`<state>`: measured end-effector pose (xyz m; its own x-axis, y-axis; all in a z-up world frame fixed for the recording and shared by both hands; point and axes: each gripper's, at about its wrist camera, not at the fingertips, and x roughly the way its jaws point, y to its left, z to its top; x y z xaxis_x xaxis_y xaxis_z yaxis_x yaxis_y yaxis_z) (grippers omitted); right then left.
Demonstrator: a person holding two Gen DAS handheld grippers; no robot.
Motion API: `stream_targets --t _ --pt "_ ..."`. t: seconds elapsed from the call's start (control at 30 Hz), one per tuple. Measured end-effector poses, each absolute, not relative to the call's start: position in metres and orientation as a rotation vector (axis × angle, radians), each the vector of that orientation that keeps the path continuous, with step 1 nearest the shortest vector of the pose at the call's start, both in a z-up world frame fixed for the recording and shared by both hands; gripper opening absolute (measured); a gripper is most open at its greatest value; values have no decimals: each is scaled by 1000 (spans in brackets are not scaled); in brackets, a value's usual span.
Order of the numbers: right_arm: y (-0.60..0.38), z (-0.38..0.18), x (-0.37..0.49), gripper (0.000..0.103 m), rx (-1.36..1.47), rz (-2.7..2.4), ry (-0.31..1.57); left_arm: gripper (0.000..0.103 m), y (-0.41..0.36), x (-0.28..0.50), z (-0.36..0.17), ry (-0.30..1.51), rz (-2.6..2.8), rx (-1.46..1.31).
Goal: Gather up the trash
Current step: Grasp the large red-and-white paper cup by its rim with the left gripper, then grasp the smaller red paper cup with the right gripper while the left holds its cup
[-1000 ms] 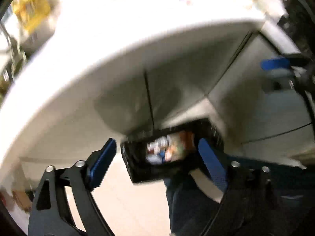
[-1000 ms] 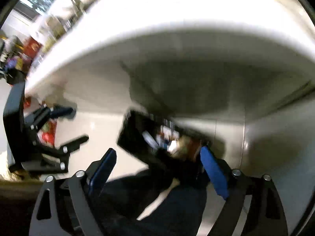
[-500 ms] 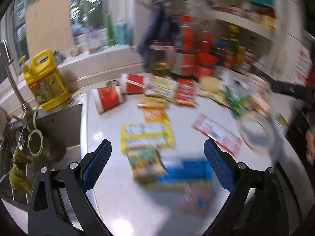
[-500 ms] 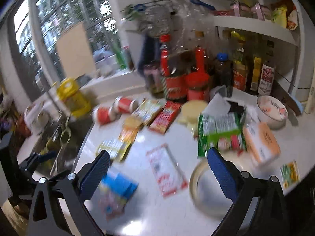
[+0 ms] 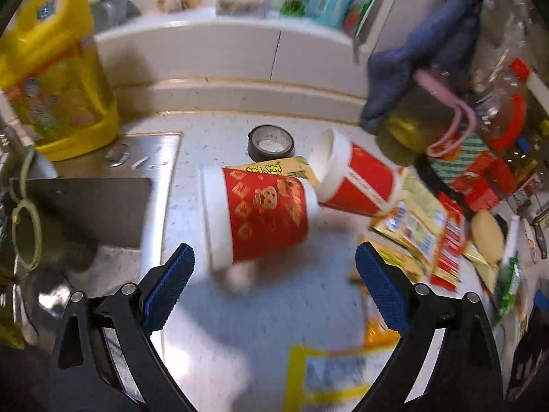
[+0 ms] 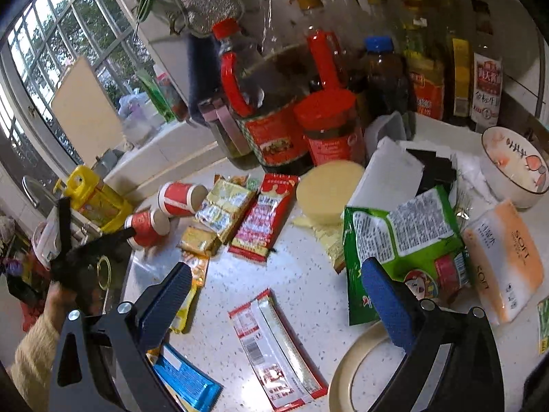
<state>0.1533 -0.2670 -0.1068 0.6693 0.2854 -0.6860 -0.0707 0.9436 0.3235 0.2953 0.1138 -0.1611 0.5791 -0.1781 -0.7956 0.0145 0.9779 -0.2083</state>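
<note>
Our left gripper (image 5: 274, 281) has its jaws wide open, and they hold nothing. Just past its blue pads (image 5: 168, 285) a red cup (image 5: 260, 219) lies on its side on the counter (image 5: 240, 343), with its white rim toward the sink (image 5: 103, 213). A second red cup (image 5: 353, 180) lies right behind it, and the two touch. A yellow packet (image 5: 278, 168) lies under them. A roll of black tape (image 5: 271, 142) sits a bit farther back. A big yellow jug (image 5: 51, 68) stands by the sink on the left. More wrappers (image 5: 418, 226) lie to the right of the cups.

Our right gripper (image 6: 274, 295) has its jaws wide open too, and they are empty. A long red and white wrapper (image 6: 274, 346) lies flat between them on the counter. A blue wrapper (image 6: 185, 377) lies by the left pad. A green bag (image 6: 398, 240) lies by the right pad, next to an orange tissue pack (image 6: 504, 257). Part of a pale ring (image 6: 346, 370) shows near the bottom. Farther out lies a red packet (image 6: 264, 216), and beyond it, at the back, are jars and bottles (image 6: 281, 103). Far to the left we see both red cups and the left gripper next to them.
</note>
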Motion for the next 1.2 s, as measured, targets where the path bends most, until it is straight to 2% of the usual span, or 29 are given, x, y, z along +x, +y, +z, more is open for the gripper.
stream_targets --t 0.1,0.13,0.17,0.2,0.23,0.27,0.53,0.77,1.03,1.2 --pt "-262 -111 154 98 267 228 829 90 118 316 -177 967 -90 -204" --pt "-259 -112 154 98 261 237 832 75 118 319 -179 968 -91 -203" --pt "-256 -113 154 98 255 248 832 67 119 322 -179 975 -102 -203" --pt "-250 -114 157 98 248 266 829 63 118 323 -180 976 -105 -194" --pt "-243 -115 160 98 238 277 828 48 117 323 -179 967 -113 -186" --pt "-234 -117 167 98 229 290 834 6 116 323 -179 965 -125 -177" --pt "-145 -114 254 98 229 402 820 6 117 293 -158 902 -168 -184" --pt "-49 -139 333 98 192 361 917 6 125 248 -137 845 -206 -130" --pt "-6 -153 367 99 35 229 902 6 149 223 -132 833 -193 -102" --pt "-2 -153 368 98 55 212 901 6 157 222 -134 833 -201 -128"
